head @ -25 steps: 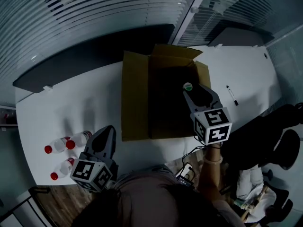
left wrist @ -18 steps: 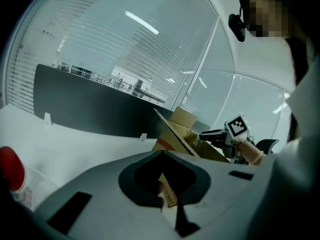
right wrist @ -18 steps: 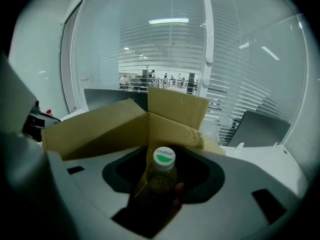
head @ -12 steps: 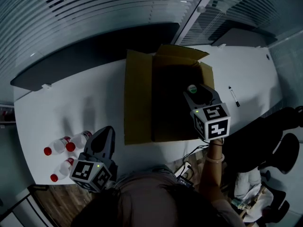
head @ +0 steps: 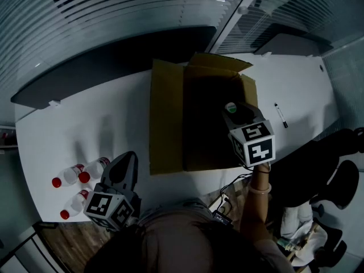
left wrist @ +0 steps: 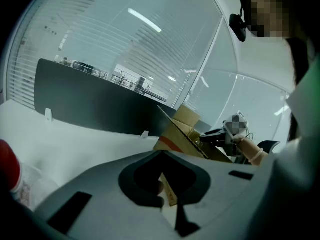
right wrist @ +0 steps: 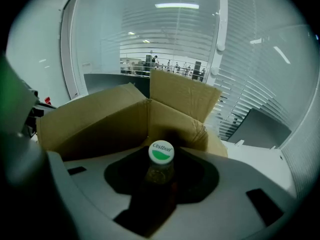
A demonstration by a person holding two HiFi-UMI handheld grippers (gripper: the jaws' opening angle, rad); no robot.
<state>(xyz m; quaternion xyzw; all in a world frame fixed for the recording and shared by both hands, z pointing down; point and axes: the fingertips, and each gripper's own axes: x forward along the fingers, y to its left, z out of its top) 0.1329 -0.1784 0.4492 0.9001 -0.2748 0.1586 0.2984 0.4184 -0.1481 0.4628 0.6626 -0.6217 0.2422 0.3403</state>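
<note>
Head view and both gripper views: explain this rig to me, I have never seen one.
No robot here: a person holds a two-jaw gripper in each hand. The top-down picture comes from a head camera; the other two from cameras riding on each gripper, looking along its jaws. On the white table are an open brown cardboard box, three clear red-capped bottles and a black pen. The right gripper, over the box, is shut on a bottle with a green-and-white cap. The left gripper, jaws together, holds nothing.
</note>
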